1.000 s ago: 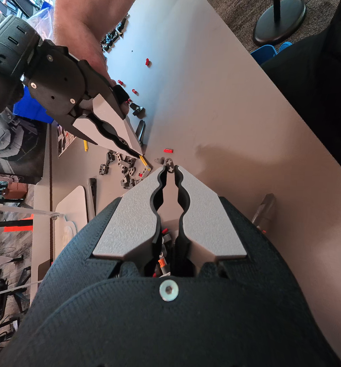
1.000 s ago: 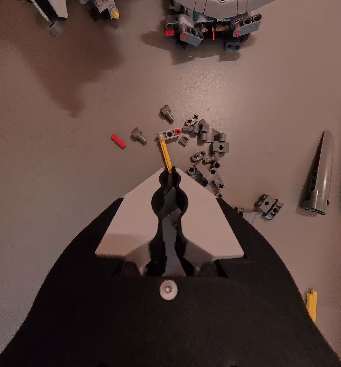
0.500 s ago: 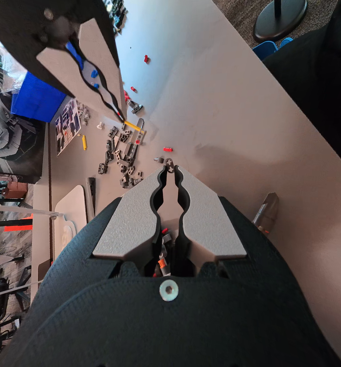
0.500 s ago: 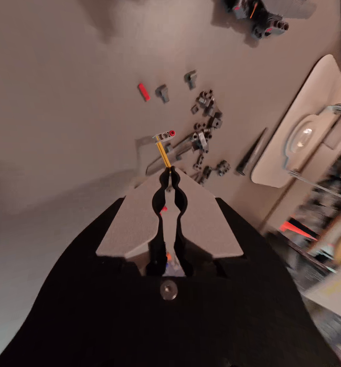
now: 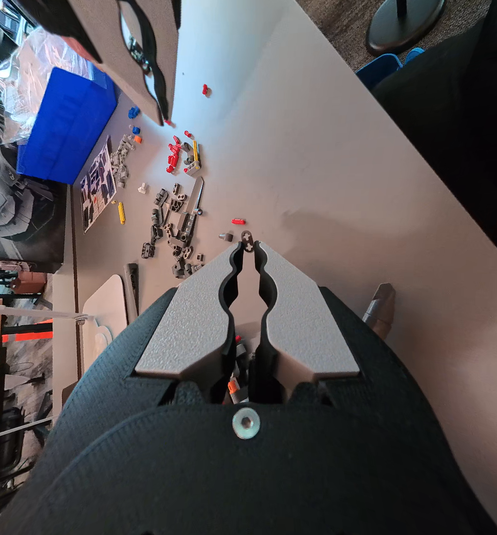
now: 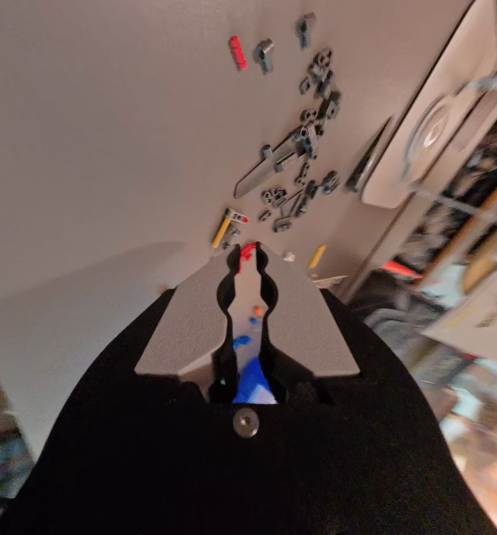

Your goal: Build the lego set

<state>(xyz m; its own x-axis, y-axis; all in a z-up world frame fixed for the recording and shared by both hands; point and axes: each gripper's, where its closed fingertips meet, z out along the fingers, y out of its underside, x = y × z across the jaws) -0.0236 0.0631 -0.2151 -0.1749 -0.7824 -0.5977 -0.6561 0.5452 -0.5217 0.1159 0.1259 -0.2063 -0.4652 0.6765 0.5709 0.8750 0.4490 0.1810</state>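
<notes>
Grey pieces [image 5: 169, 228] litter the table [image 5: 314, 173] at my 10 o'clock, a red pin [image 5: 238, 221] at 12. My left gripper [image 5: 248, 245] pinches a dark two-hole link [image 5: 247, 241] at its tips. My right gripper [image 6: 246, 248] stands narrowly parted over red pins [image 6: 247, 251], the yellow axle [image 6: 222, 228] at its 11 o'clock.

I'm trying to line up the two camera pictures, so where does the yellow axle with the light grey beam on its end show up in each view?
Left wrist view: the yellow axle lies on the table, upper middle, just right of the red pins.
Right wrist view: it lies just above centre, slightly left.
Shared landmark: the long grey pointed panel nearby.
</notes>
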